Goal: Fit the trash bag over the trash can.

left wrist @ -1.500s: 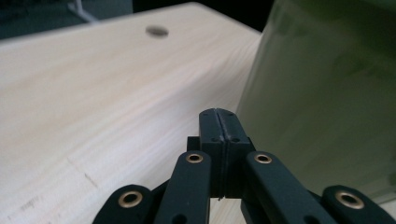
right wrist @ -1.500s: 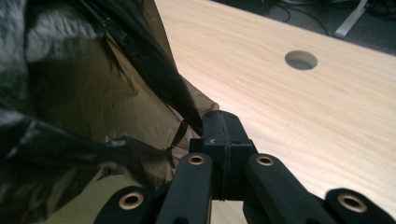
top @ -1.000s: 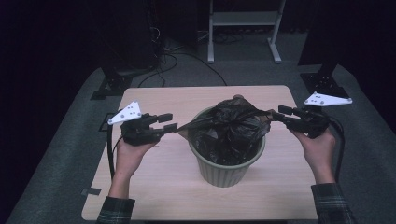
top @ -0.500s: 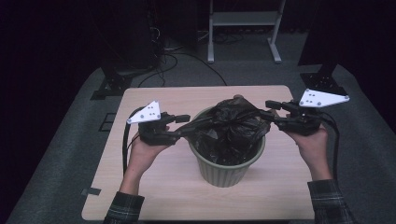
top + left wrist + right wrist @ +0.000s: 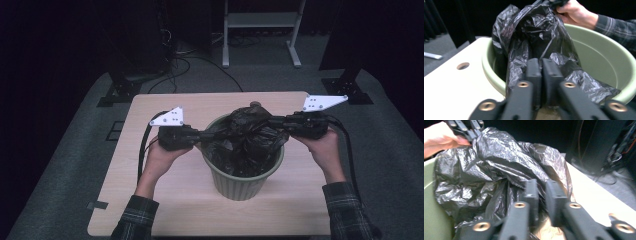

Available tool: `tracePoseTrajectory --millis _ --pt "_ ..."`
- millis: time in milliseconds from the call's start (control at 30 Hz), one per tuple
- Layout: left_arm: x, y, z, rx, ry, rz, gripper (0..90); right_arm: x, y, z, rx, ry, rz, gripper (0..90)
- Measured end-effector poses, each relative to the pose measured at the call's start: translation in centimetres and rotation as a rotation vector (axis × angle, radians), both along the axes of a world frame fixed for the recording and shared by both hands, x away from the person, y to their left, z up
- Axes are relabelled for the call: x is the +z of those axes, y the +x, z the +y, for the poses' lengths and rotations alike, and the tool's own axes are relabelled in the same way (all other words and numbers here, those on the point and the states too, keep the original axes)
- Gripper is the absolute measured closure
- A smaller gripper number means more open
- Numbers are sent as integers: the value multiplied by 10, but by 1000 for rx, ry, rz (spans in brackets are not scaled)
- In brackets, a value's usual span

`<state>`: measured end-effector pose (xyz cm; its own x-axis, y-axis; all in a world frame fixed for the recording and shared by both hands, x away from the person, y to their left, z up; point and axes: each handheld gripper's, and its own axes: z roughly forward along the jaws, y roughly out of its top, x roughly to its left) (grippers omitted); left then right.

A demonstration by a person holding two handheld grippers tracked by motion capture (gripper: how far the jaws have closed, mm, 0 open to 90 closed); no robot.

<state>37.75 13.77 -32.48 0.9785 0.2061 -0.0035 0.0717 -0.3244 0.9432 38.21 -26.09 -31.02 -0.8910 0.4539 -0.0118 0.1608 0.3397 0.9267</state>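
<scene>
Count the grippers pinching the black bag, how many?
2. The left gripper pinches the black bag at the green bin's left rim; the right gripper pinches its right side.

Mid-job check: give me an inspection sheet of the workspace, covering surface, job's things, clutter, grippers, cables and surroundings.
Surface: pale wooden table, with a round hole in the top in the left gripper view.
Job's things: green bin at mid-table; black bag bunched inside it, rising above the rim.
Clutter: nothing seen on the table.
Grippers: left gripper at the bin's left rim, jaws just closed on the bag; right gripper at the right rim, jaws just closed on the bag, a narrow gap between them in its own view.
Cables: one trails from each gripper; more lie on the floor behind.
Surroundings: dark room, grey carpet, white stand, black stand bases.
</scene>
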Motion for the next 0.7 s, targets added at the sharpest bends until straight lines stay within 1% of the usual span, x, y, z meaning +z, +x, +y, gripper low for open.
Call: tracePoseTrajectory --millis 33,167,233,333,400,433,467,500,533,567,633,700 --pt "0 2 0 1 -11 7 896 0 1 -1 3 13 9 898" --pt "6 15 2 31 -65 18 897 4 7 -6 -1 82 35 900" --pt "9 22 2 63 -72 11 897 5 12 -9 -12 104 41 900" --pt "10 35 2 109 -90 16 897 5 20 -11 -25 135 54 900" --pt "9 45 2 142 -95 32 897 3 26 -12 -40 143 63 900" --pt "7 51 1 154 -94 48 897 2 29 -12 -47 152 70 900" --pt "5 55 1 179 -89 59 896 0 32 -11 -51 157 77 900" --pt "2 59 1 190 -89 75 897 -1 34 -11 -60 154 84 900" --pt "-3 65 1 200 -85 102 897 -3 36 -10 -67 149 89 900" --pt "-8 69 1 216 -70 122 896 -6 39 -9 -74 141 104 900" --pt "-18 75 -1 227 -59 155 896 -10 43 -6 -99 115 114 900" --pt "-25 77 -3 232 -52 177 897 -16 47 -3 -115 96 138 900"
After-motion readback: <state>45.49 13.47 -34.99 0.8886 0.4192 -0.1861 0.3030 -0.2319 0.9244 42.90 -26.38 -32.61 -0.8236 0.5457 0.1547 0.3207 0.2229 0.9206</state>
